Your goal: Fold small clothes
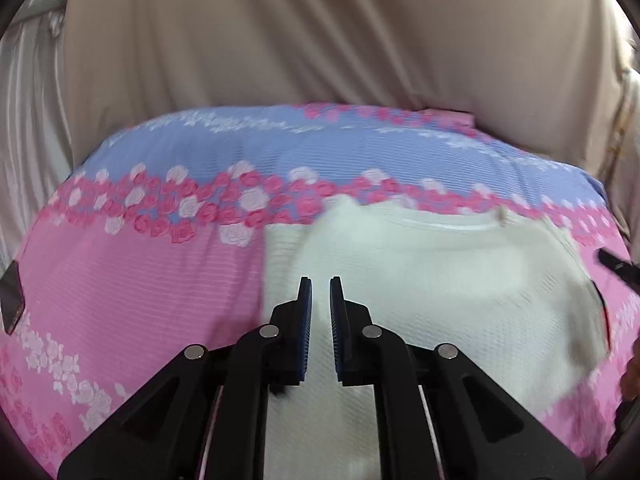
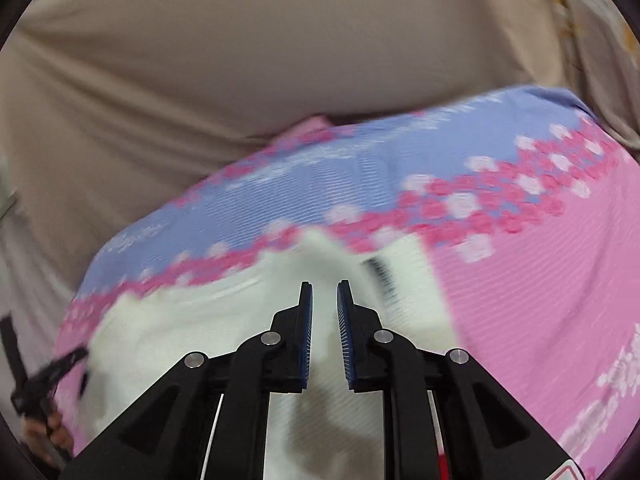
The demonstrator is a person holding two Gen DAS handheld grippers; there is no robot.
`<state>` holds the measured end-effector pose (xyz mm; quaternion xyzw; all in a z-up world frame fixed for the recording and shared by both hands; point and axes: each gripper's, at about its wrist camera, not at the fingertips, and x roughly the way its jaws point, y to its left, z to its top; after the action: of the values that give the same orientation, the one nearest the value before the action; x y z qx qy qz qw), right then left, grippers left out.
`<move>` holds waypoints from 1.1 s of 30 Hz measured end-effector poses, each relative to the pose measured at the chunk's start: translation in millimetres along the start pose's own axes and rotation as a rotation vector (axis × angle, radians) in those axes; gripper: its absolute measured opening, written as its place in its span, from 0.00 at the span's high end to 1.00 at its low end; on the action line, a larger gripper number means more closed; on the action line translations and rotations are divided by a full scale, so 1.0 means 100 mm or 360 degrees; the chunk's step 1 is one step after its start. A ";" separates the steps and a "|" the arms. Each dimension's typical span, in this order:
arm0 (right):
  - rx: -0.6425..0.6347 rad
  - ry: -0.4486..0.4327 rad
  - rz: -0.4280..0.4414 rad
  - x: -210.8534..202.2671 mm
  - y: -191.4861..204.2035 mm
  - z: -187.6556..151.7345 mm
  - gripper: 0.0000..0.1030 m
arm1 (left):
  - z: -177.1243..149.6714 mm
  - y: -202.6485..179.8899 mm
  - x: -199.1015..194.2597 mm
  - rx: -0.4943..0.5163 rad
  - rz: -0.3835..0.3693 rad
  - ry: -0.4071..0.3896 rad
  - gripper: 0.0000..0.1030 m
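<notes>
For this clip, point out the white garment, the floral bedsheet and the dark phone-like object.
white garment [image 1: 420, 280], left wrist view, on its ribbed middle area.
floral bedsheet [image 1: 140, 280], left wrist view, on a bare pink stretch left of the garment.
dark phone-like object [image 1: 10, 300], left wrist view, on its flat face at the frame's left edge.

The white garment [image 1: 420, 280] is soft cloth with a fine waffle-like knit, matt, with a smoother ribbed band along its far edge. It lies on a bedsheet [image 1: 140, 280] of thin woven cloth, pink and lavender with printed roses, its surface faintly ridged in fine lines and slightly lustrous. Behind hangs a beige curtain [image 1: 320, 40], smooth draped fabric with a dull sheen in its folds. The left gripper [image 1: 320, 292] and right gripper [image 2: 325, 296] are matt black plastic, each with 4 shiny round metal pins, and their blue pads [image 1: 307, 320] look ribbed and rubbery.
</notes>
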<state>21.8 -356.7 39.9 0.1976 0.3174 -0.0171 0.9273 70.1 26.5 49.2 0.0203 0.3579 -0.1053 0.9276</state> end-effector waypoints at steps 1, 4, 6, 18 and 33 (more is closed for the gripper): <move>-0.0072 0.0048 0.0073 -0.05 0.20 -0.12 0.85 | -0.05 -0.10 -0.04 0.0026 -0.0041 0.0010 0.91; -0.0221 0.0224 0.0250 0.00 0.74 -0.48 0.85 | -0.28 -0.45 0.09 0.0103 -0.0160 0.0150 0.90; -0.0296 0.0404 0.0419 0.16 1.11 -0.81 0.85 | -0.45 -0.55 0.25 0.0119 -0.0167 0.0274 0.90; 0.0047 0.0397 -0.0236 -0.49 -0.53 -0.95 1.00 | -0.73 0.29 -0.03 -0.0152 -0.0126 0.0376 0.98; 0.0049 0.0254 -0.0289 0.81 -0.49 0.27 0.48 | 0.28 0.30 1.17 -0.0253 0.0063 0.0228 0.71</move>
<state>95.1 -404.4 -6.2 0.1830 0.4065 -0.0900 0.8906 179.5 32.0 -8.9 -0.0388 0.4299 -0.0565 0.9003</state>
